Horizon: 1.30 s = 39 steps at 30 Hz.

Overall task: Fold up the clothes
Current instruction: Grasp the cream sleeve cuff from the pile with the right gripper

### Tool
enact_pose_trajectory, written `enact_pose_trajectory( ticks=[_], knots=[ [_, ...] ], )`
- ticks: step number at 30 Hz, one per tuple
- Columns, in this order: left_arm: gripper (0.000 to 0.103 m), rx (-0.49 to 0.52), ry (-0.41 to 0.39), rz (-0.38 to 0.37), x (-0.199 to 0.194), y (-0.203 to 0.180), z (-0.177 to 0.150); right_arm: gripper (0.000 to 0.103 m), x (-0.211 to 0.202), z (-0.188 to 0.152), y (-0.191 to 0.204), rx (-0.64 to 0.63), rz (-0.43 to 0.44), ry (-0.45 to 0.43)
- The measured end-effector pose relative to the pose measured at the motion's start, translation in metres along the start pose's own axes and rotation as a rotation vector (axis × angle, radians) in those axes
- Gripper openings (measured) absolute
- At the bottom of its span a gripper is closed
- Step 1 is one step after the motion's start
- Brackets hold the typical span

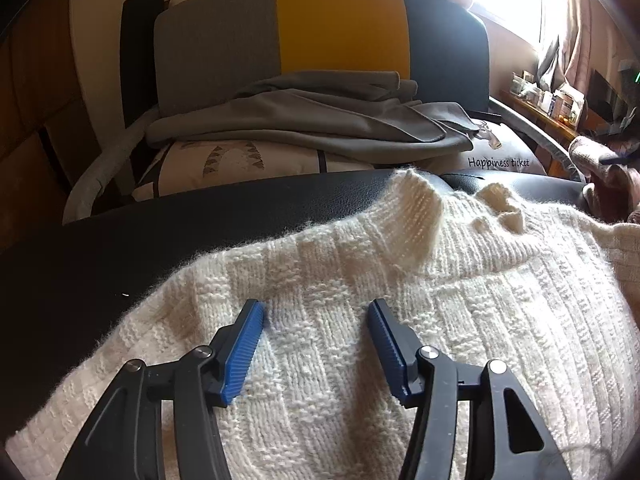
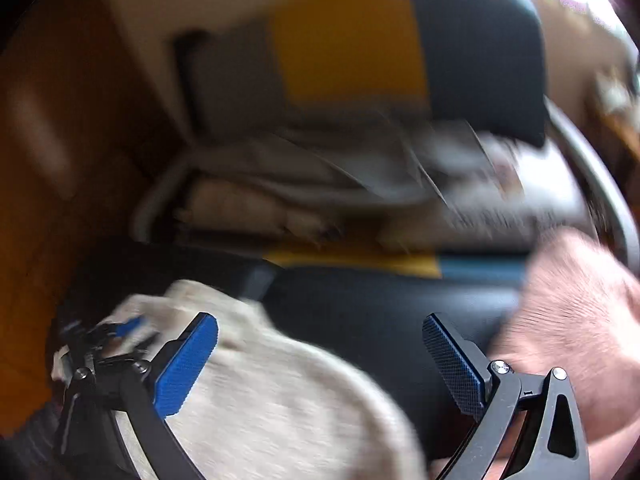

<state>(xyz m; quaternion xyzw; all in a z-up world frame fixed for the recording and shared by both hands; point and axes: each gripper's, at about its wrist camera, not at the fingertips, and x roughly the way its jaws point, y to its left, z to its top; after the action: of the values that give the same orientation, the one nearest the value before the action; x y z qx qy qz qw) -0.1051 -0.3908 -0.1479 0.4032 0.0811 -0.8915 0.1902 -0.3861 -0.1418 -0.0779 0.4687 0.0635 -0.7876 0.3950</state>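
Observation:
A cream knitted sweater (image 1: 440, 300) lies spread on a black leather surface (image 1: 160, 232), its ribbed collar bunched toward the far edge. My left gripper (image 1: 316, 312) hovers just over the knit, jaws open, with nothing pinched between the blue pads (image 1: 244, 344). The right wrist view is blurred. In it my right gripper (image 2: 320, 324) stands wide open above the black surface (image 2: 380, 308), gripping nothing. The sweater (image 2: 260, 392) lies below its left finger. The left gripper (image 2: 104, 344) shows at the sweater's left side.
Beyond the black surface stands a chair with a grey, yellow and dark blue back (image 1: 340, 28). It holds a folded grey cloth (image 1: 320, 120) on a printed cushion (image 1: 500, 160). A pink fuzzy garment (image 2: 580, 340) lies at the right. A cluttered shelf (image 1: 552, 100) sits by the bright window.

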Motion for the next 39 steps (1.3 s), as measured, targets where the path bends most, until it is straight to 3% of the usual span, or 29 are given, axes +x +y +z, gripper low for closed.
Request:
enact_pose_trajectory(
  ticks=[1,2,3,4,5,6,7,9,14,16,17,18,20,24,28,31,35,39],
  knots=[
    [0.057,-0.001,0.0,0.0,0.0,0.0,0.0,0.103,0.009,0.002,-0.024,0.052,-0.025,0.052],
    [0.057,-0.002,0.0,-0.001,0.0,0.0,0.0,0.092,0.018,0.005,-0.047,0.104,-0.05,0.103],
    [0.057,-0.002,0.0,-0.002,0.0,0.001,0.0,0.07,0.02,-0.001,-0.067,0.122,-0.067,0.123],
    [0.057,-0.003,0.0,-0.002,0.001,0.001,0.0,0.06,0.019,-0.004,-0.074,0.102,-0.086,0.122],
    [0.057,-0.002,0.0,0.0,0.001,0.001,0.0,0.043,0.015,-0.01,-0.08,0.084,-0.105,0.113],
    [0.058,0.0,0.0,0.004,0.001,0.0,0.0,0.034,0.011,-0.015,-0.086,0.065,-0.124,0.103],
    [0.058,0.002,0.0,0.009,0.001,0.0,0.0,0.031,0.008,-0.019,-0.094,0.06,-0.131,0.095],
    [0.059,0.006,0.0,0.017,0.001,0.0,0.0,0.012,0.001,-0.025,-0.109,0.065,-0.174,0.077],
    [0.062,0.001,0.006,0.021,0.002,0.001,0.001,0.013,-0.018,-0.034,-0.151,0.103,-0.328,0.043],
    [0.062,-0.002,0.012,0.017,0.002,0.002,0.002,0.02,-0.034,-0.038,-0.161,0.141,-0.361,0.027],
    [0.062,-0.001,0.016,0.018,0.001,0.002,0.003,0.033,-0.048,-0.04,-0.16,0.148,-0.373,0.007],
    [0.062,0.002,0.023,0.026,0.0,0.001,0.004,0.062,-0.06,-0.041,-0.155,0.141,-0.368,-0.019],
    [0.062,0.003,0.043,0.066,-0.005,-0.004,0.007,0.094,-0.093,-0.057,-0.134,0.073,-0.352,-0.05],
    [0.059,-0.026,0.003,-0.004,-0.044,-0.025,0.002,0.098,-0.156,-0.096,-0.09,-0.059,-0.328,-0.094],
    [0.06,-0.016,-0.009,-0.192,-0.09,-0.068,-0.013,0.099,-0.207,-0.173,-0.069,-0.103,-0.366,-0.08],
    [0.06,0.018,0.028,-0.371,-0.12,-0.12,-0.036,0.099,-0.238,-0.239,-0.085,-0.02,-0.377,-0.081],
    [0.06,0.036,0.144,-0.652,-0.144,-0.205,-0.07,0.099,-0.262,-0.321,-0.111,0.143,-0.387,-0.077],
    [0.06,0.052,0.273,-0.859,-0.157,-0.292,-0.092,0.099,-0.274,-0.368,-0.117,0.206,-0.412,-0.139]
  ],
)
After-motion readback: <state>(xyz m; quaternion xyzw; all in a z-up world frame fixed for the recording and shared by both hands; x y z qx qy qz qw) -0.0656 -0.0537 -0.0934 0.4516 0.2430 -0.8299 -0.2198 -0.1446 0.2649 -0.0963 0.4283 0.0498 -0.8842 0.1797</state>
